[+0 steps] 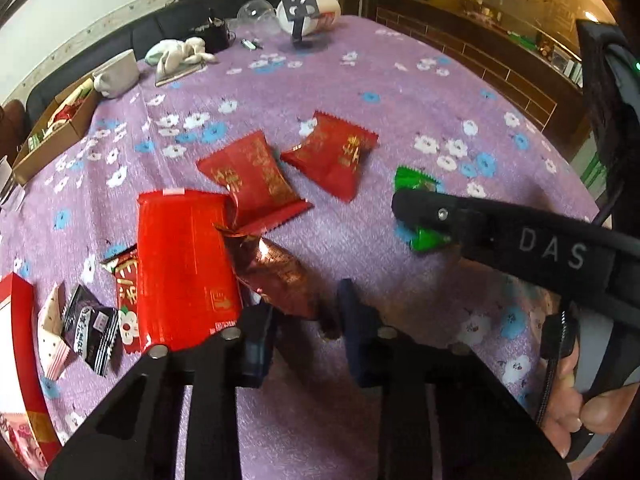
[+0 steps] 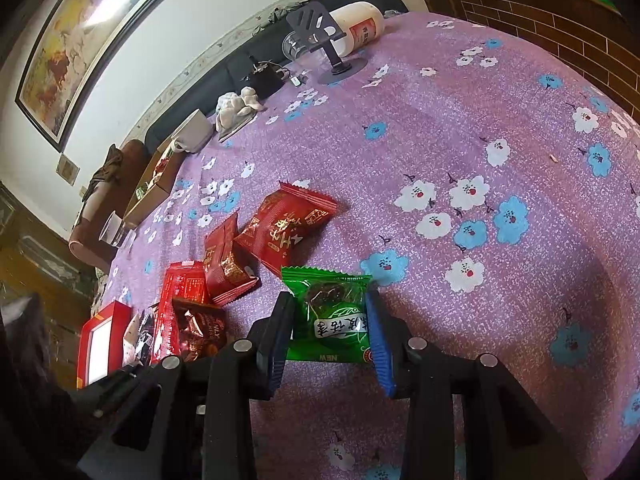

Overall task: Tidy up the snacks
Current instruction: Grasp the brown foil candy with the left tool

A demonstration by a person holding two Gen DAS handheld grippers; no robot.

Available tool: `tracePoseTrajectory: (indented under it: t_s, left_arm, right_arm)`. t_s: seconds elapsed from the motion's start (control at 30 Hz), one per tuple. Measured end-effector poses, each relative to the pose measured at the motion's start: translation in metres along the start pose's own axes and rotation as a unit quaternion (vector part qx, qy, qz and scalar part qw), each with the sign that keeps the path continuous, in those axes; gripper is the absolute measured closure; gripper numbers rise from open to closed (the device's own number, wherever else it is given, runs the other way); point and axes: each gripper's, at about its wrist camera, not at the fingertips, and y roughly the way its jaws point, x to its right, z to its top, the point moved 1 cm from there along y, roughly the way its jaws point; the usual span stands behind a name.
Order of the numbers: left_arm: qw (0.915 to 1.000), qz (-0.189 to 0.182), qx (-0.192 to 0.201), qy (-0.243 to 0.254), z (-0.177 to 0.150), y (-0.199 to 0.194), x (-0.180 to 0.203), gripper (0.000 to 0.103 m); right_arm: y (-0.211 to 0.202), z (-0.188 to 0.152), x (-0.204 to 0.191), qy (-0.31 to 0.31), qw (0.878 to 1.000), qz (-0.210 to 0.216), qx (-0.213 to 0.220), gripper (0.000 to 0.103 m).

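Observation:
My left gripper (image 1: 306, 300) is shut on the lower end of a shiny dark red-brown snack packet (image 1: 276, 272) lying on the purple floral tablecloth (image 1: 360, 88). A long red packet (image 1: 184, 268) lies against its left side. Two red packets (image 1: 252, 176) (image 1: 332, 156) rest just beyond. My right gripper (image 2: 329, 300) is shut on a green snack packet (image 2: 332, 320), its blue pads pressing both side edges. In the left wrist view one black finger (image 1: 420, 210) of that gripper crosses the green packet (image 1: 416, 182) at the right.
A small red packet (image 1: 126, 292), a black one (image 1: 92, 328) and a pink-striped one (image 1: 52, 332) lie beside a red box (image 1: 20, 340). At the far left stand a cardboard box of snacks (image 1: 56, 132) and a white mug (image 1: 118, 74). A phone stand (image 1: 298, 4) and a toppled white bottle (image 1: 326, 14) sit at the back.

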Motion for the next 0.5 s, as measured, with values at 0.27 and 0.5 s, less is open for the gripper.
tracePoseTrajectory:
  t_s: [0.27, 0.5]
  left_arm:
    - [0.9976, -0.027, -0.01, -0.063, 0.002, 0.002, -0.019, 0.08]
    - [0.9959, -0.037, 0.002, -0.082, 0.002, 0.001, -0.028, 0.081]
  right_arm:
    - [0.001, -0.001, -0.004, -0.009, 1.0, -0.007, 0.004, 0.064]
    - [0.002, -0.001, -0.005, -0.013, 1.0, -0.01, 0.005, 0.064]
